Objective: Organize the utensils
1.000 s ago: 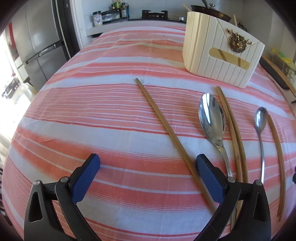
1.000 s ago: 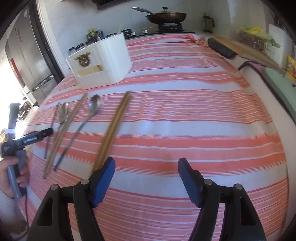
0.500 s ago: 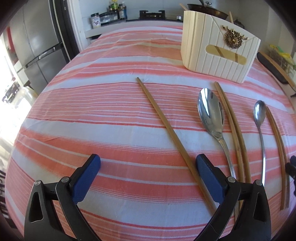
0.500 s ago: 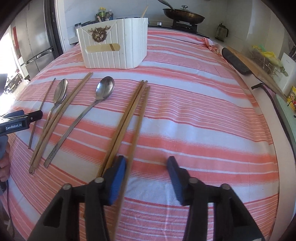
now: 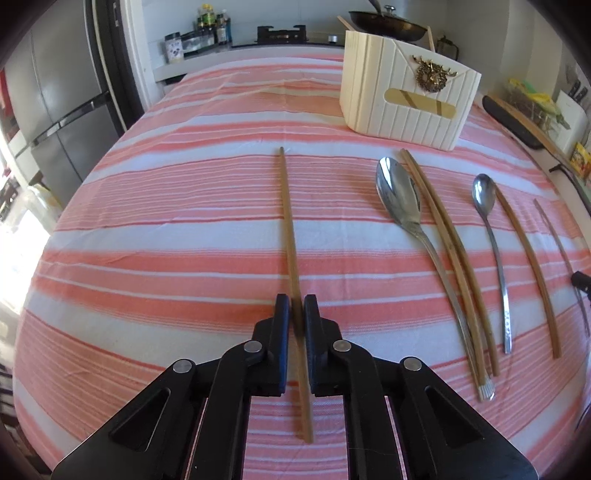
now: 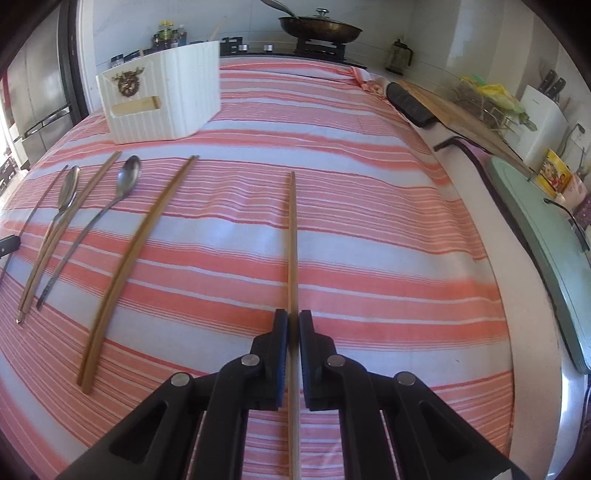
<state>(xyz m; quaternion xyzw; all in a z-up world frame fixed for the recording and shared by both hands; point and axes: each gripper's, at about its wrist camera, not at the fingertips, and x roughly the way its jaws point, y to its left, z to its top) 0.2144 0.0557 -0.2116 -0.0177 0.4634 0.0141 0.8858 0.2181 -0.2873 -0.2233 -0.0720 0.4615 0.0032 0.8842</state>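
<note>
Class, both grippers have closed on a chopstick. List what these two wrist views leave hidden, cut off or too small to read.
- Left wrist: inside of the utensil holder, hidden by its own walls.
- Left wrist: chopstick where the left gripper pinches it, covered by the pads.
- Right wrist: near end of the right gripper's chopstick, cut off by the bottom edge.
- Right wrist: bottle labels, too small.

Cloth (image 5: 184, 221): woven fabric, matt, striped coral and white. Chopsticks (image 5: 290, 229): wood or bamboo, smooth, dull sheen. Spoons (image 5: 399, 195): polished metal, mirror-glossy bowls. Holder (image 5: 402, 107): cream ribbed plastic, satin, with a brassy metallic emblem. Fingers (image 5: 282, 332): matt black plastic with blue pads. Pan (image 6: 319, 27): dark metal, slightly glossy. Fridge (image 5: 55, 110): brushed grey metal.
</note>
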